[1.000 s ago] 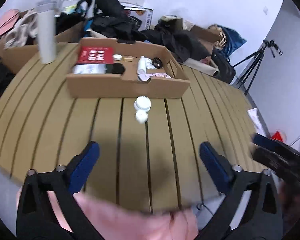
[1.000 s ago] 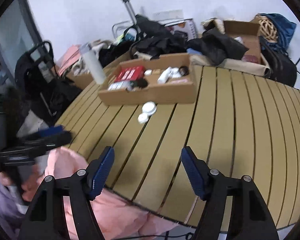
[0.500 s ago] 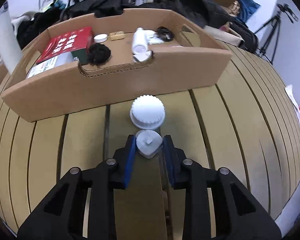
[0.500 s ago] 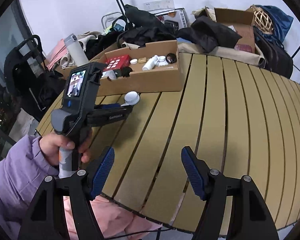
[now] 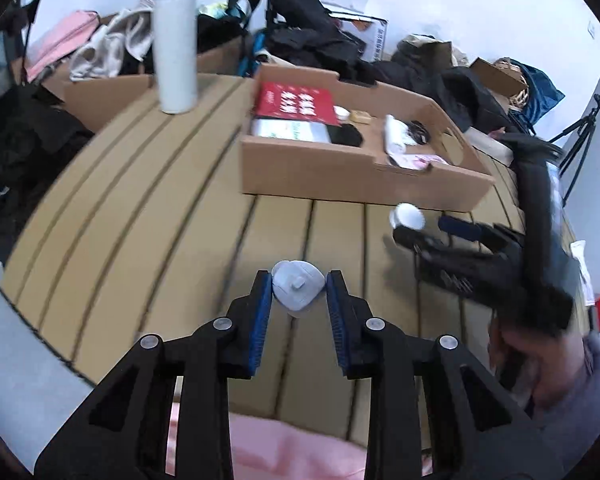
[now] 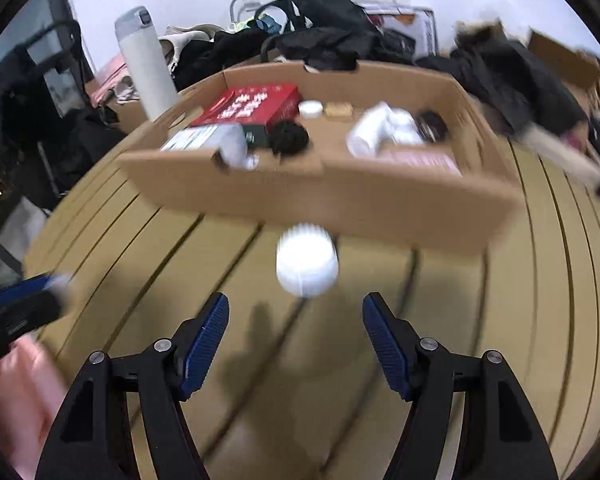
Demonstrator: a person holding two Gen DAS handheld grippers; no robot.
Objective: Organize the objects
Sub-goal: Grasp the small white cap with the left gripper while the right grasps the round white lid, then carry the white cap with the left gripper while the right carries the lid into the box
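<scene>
My left gripper (image 5: 298,290) is shut on a small white heart-shaped cap (image 5: 297,289) and holds it above the slatted wooden table (image 5: 148,216). A round white ribbed jar (image 6: 306,266) sits on the table just before the cardboard box (image 6: 340,204); it also shows in the left wrist view (image 5: 408,216). My right gripper (image 6: 296,322) is open, its fingers on either side of the jar and a little short of it. In the left wrist view the right gripper (image 5: 432,232) shows at the right, pointing at the jar.
The box holds a red packet (image 6: 250,106), a black lump (image 6: 288,138), white bottles (image 6: 384,128) and small items. A tall white flask (image 5: 176,40) stands at the table's back left. Bags and clothes pile up behind. A pink sleeve (image 5: 292,452) lies at the near edge.
My left gripper has lifted the heart-shaped cap and drawn back left from the box. My right gripper has swung in toward the white jar, still open.
</scene>
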